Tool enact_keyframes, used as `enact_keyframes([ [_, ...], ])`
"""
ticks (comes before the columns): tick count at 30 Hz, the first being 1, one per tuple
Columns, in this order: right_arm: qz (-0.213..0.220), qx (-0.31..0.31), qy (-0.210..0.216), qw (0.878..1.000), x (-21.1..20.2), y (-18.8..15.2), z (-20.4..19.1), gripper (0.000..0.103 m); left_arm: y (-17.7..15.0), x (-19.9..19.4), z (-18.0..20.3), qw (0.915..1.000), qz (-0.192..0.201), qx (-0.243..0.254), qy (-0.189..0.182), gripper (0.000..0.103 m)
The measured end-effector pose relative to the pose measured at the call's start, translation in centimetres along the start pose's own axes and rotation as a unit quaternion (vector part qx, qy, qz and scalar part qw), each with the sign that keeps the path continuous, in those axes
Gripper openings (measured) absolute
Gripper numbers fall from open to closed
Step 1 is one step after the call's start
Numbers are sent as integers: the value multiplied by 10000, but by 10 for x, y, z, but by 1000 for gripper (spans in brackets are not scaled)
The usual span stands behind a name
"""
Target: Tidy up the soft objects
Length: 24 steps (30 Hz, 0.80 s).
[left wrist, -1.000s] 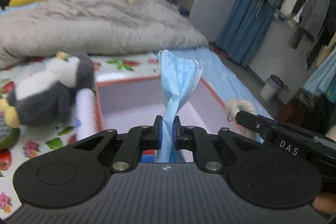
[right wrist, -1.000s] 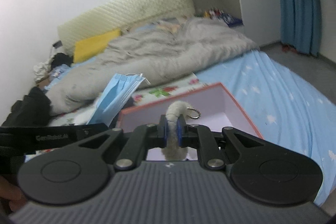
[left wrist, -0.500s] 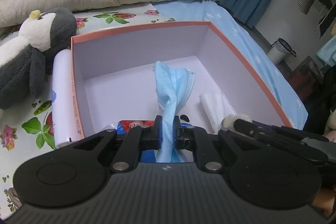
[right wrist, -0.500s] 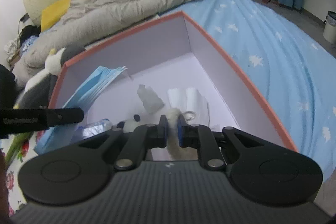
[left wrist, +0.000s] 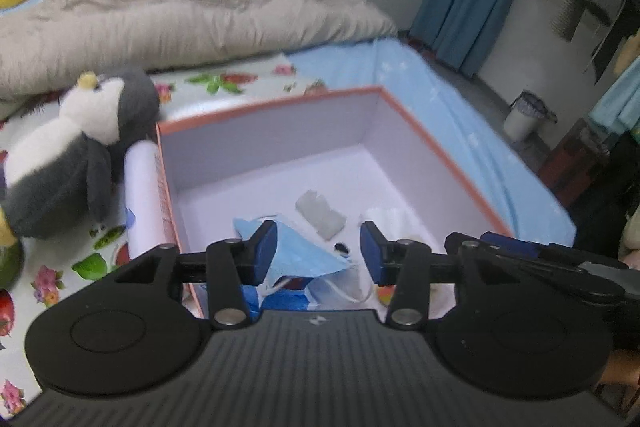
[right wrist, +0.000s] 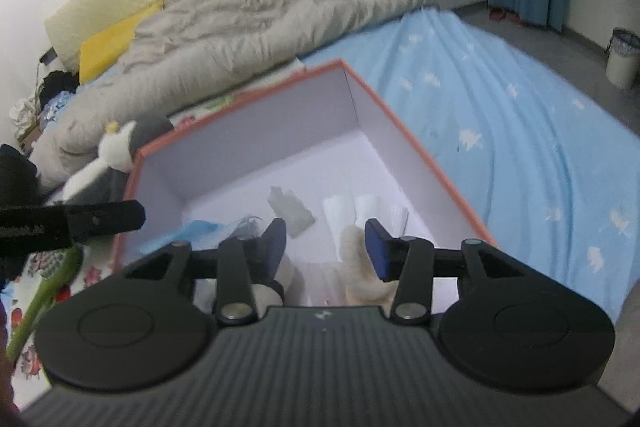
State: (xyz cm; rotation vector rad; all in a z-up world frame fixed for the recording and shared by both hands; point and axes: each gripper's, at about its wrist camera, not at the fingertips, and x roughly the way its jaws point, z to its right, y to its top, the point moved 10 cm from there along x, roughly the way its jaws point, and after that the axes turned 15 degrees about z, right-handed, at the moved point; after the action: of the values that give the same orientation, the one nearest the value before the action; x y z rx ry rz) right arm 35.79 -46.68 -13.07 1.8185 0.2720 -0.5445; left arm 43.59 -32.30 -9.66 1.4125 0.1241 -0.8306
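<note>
Left gripper [left wrist: 319, 251] opening; pleated blue mask [left wrist: 298, 254] lay loose between pads. Right gripper [right wrist: 326, 245] opening, fuzzy cream toy [right wrist: 356, 251] unpinched. Smooth rectangular box [left wrist: 436, 147].

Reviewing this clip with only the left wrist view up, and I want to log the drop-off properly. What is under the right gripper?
Observer: A fluffy cream item lies between the right gripper's opening jaws, inside the box.
Operator: Anything white near it?
Observer: Yes, folded white tissue on the box floor just beyond it.
Operator: Is the mask visible from there?
Observer: Partly; the blue mask lies at the box's left side, behind the left gripper's finger.
</note>
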Motion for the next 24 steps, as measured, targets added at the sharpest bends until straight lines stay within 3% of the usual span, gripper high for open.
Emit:
enact_keyframes([
  [12,1058,-283,7,9940,-108,59,-32,47,41,-128,25,9953,824,57,-498,58],
  [24,1396,-274,23,9898,-187,46,-56,47,26,-226,28,9905,1235,254,-553,59],
])
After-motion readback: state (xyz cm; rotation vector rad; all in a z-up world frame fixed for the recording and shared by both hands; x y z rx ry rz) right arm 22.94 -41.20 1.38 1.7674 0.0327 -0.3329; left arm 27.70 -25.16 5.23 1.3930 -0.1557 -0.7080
